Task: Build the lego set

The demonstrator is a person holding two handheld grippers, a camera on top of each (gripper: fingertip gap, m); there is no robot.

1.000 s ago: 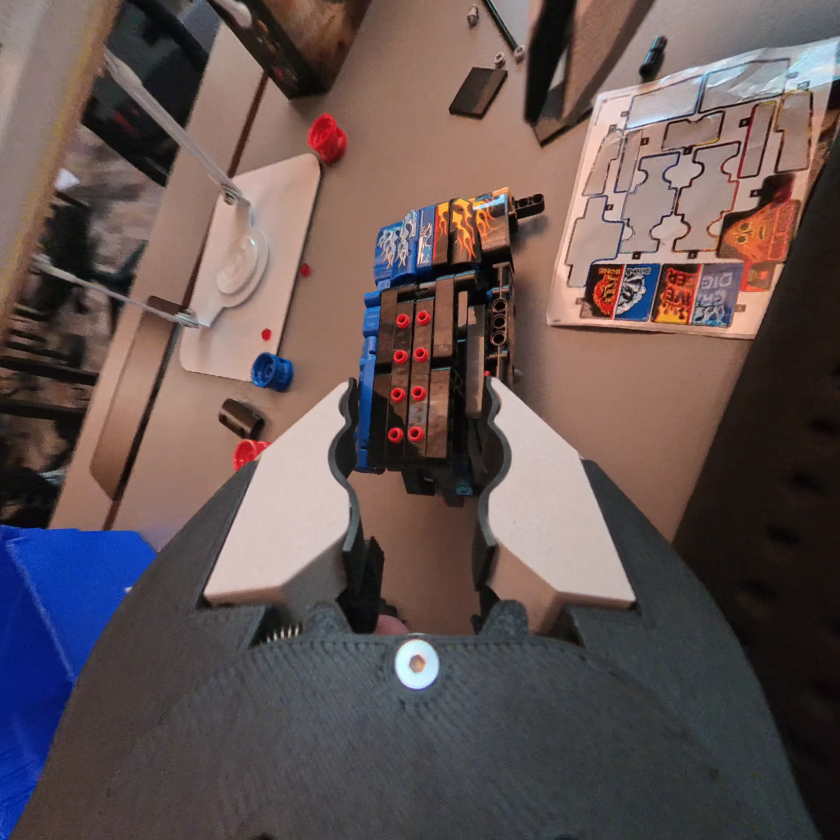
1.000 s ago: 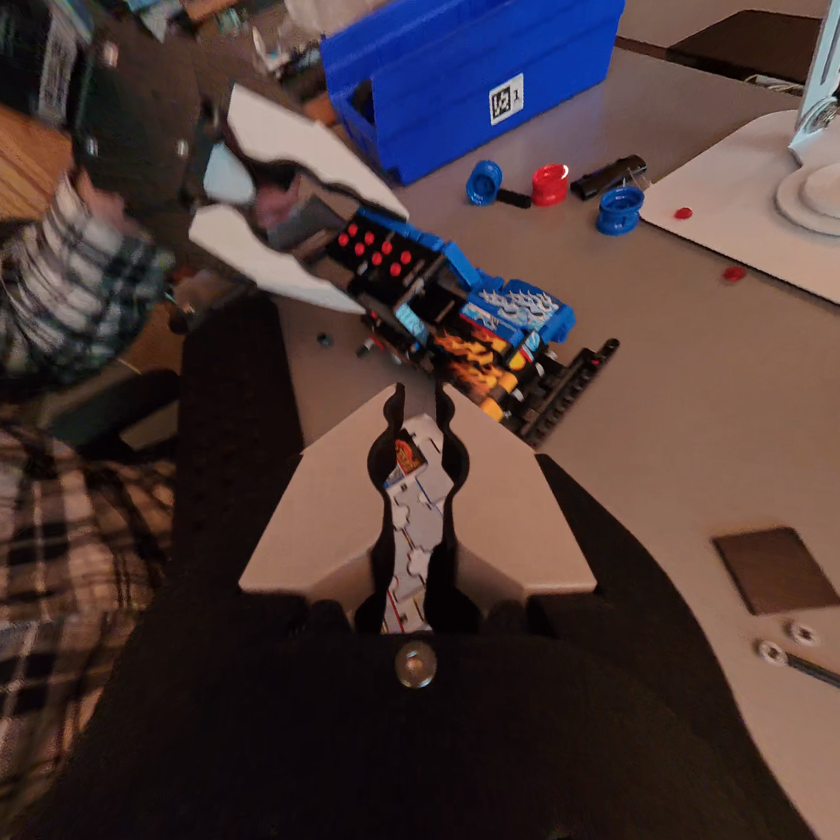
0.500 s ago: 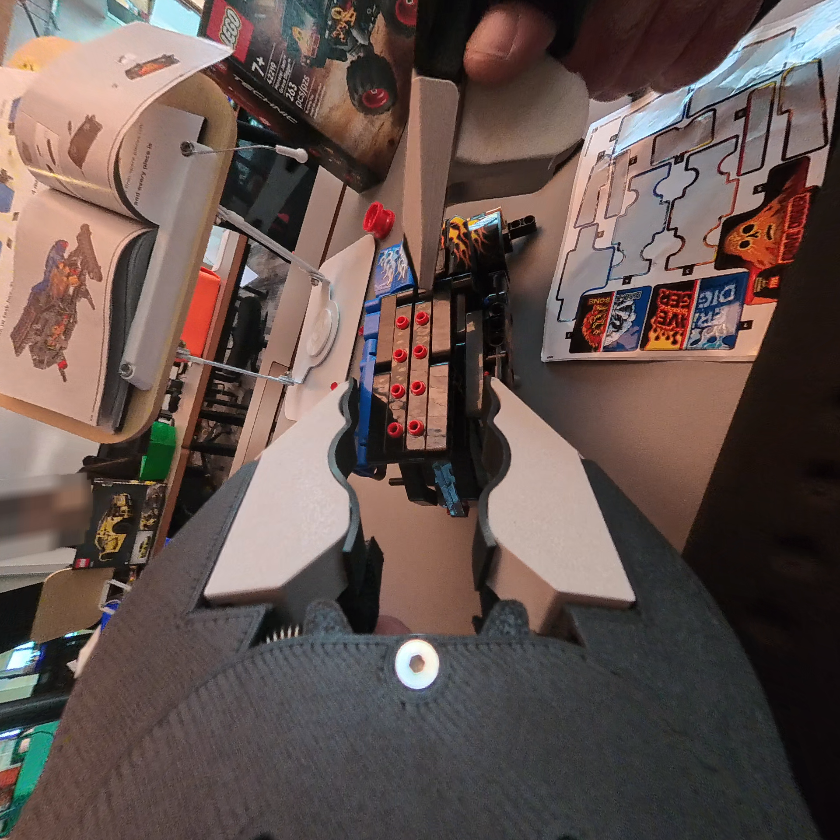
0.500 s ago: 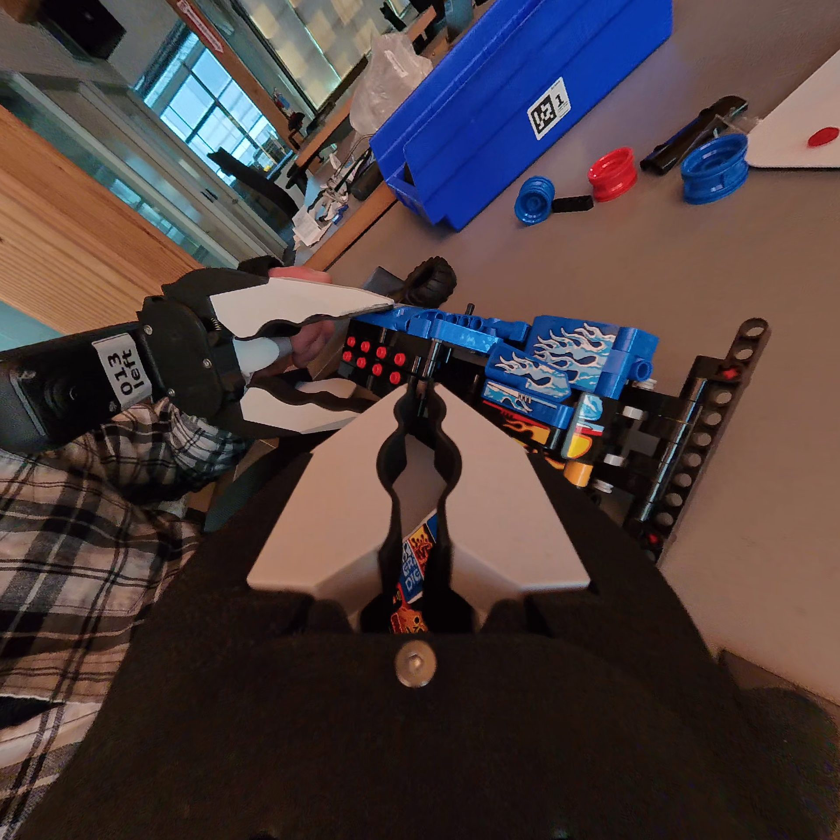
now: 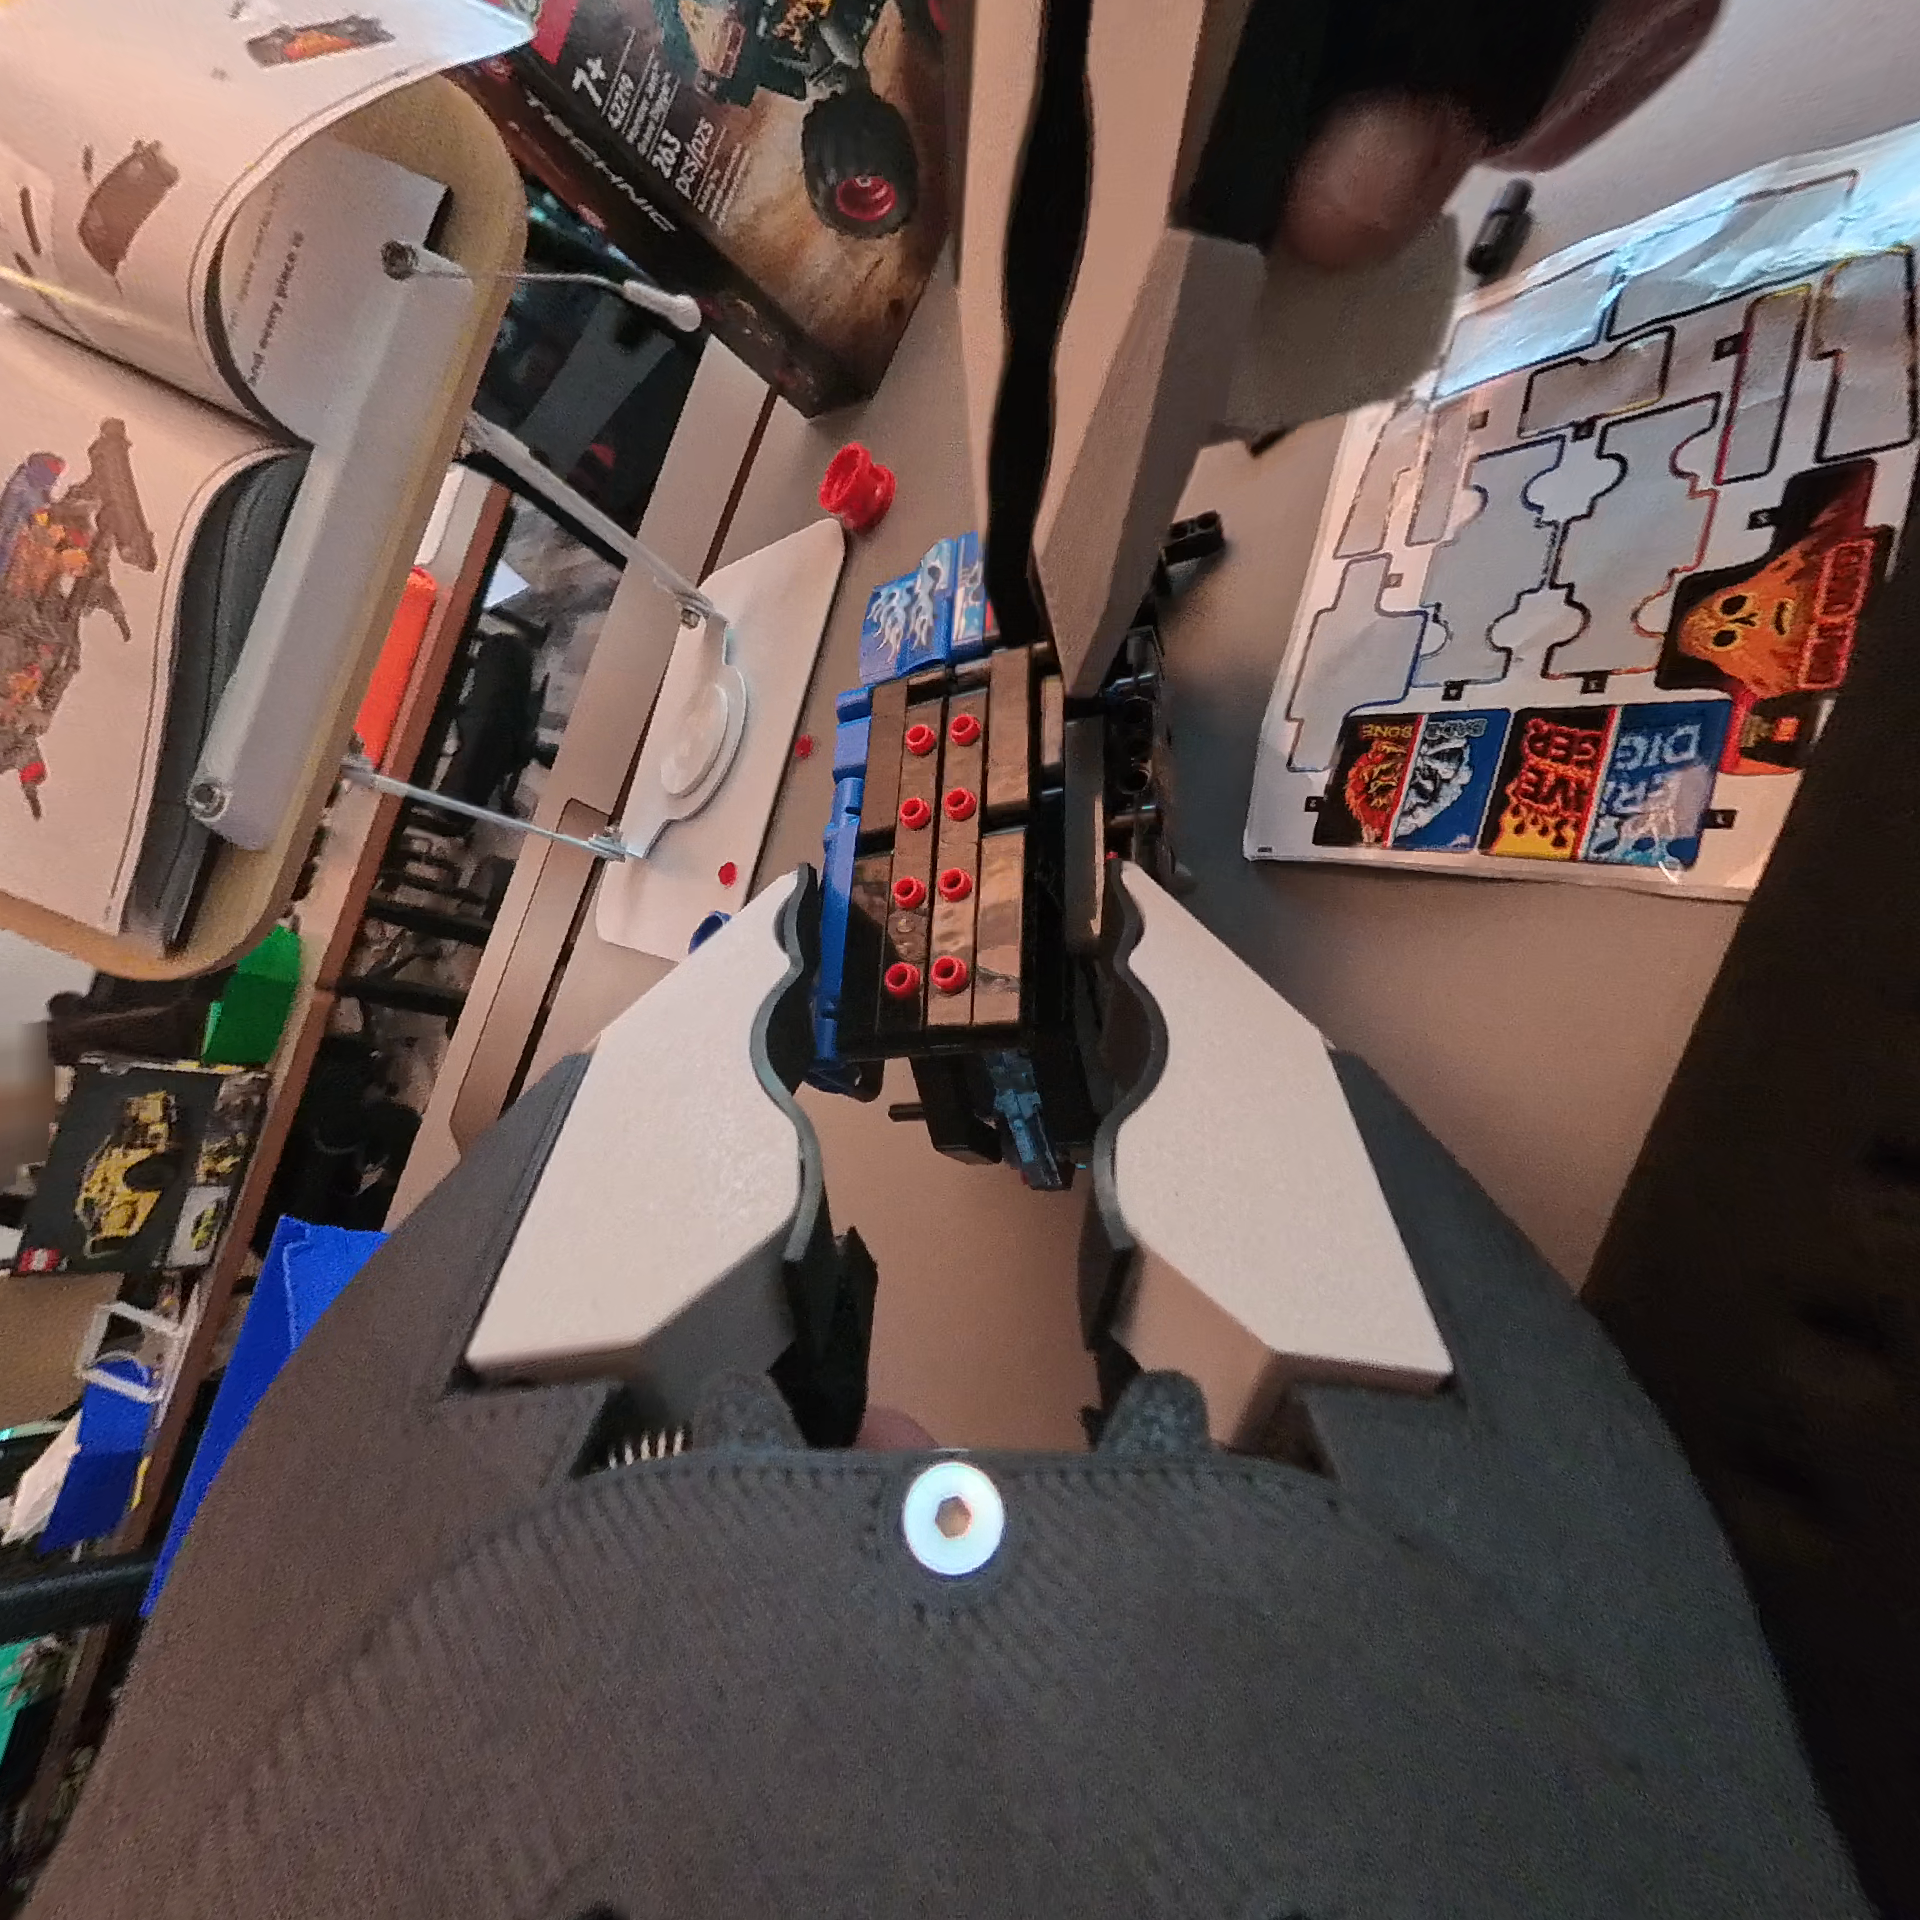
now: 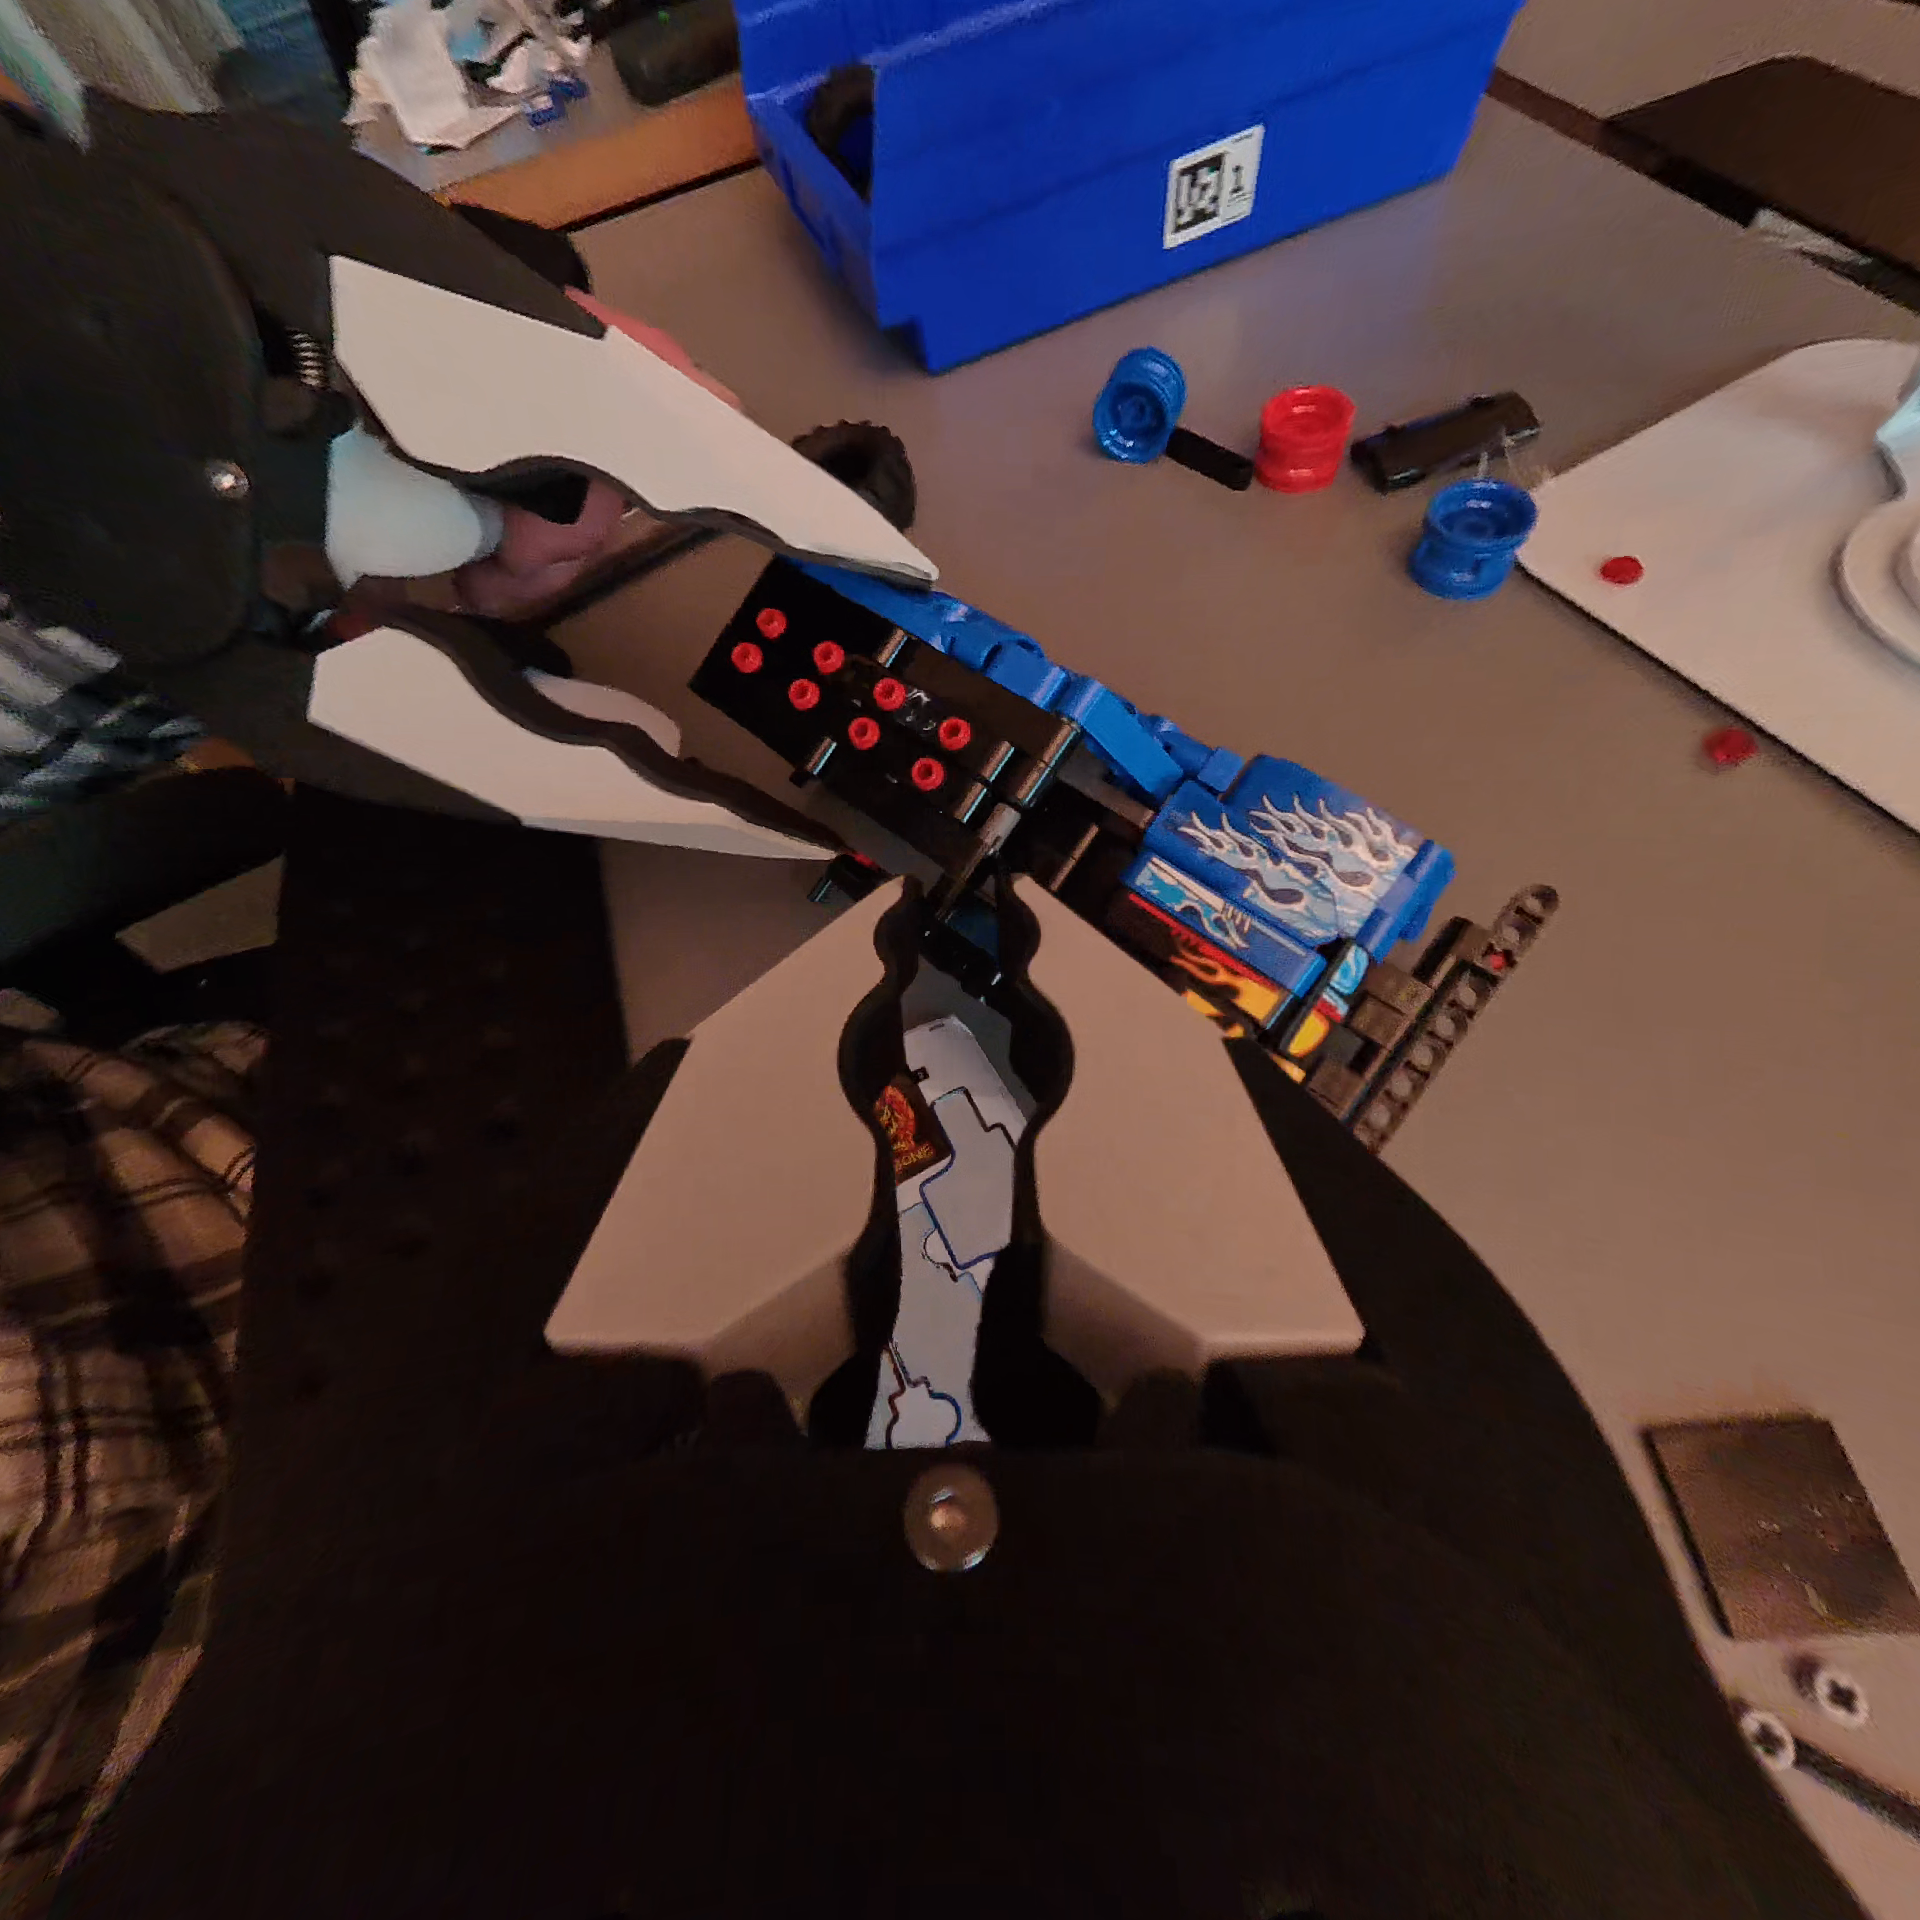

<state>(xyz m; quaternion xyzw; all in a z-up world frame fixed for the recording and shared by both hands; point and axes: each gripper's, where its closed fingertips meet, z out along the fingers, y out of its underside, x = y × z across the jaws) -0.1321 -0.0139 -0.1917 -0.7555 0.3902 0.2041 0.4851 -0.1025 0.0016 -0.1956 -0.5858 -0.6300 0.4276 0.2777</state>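
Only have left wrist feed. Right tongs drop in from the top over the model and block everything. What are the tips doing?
Observer: The right tongs are nearly closed, tips against the lego model's black side. I can't tell whether they pinch a part.
Operator: Any tyre out?
Observer: One black tyre lies on the table behind the left tongs.
Operator: Anything near the right wrist?
Observer: A dark flat plate lies on the table there.
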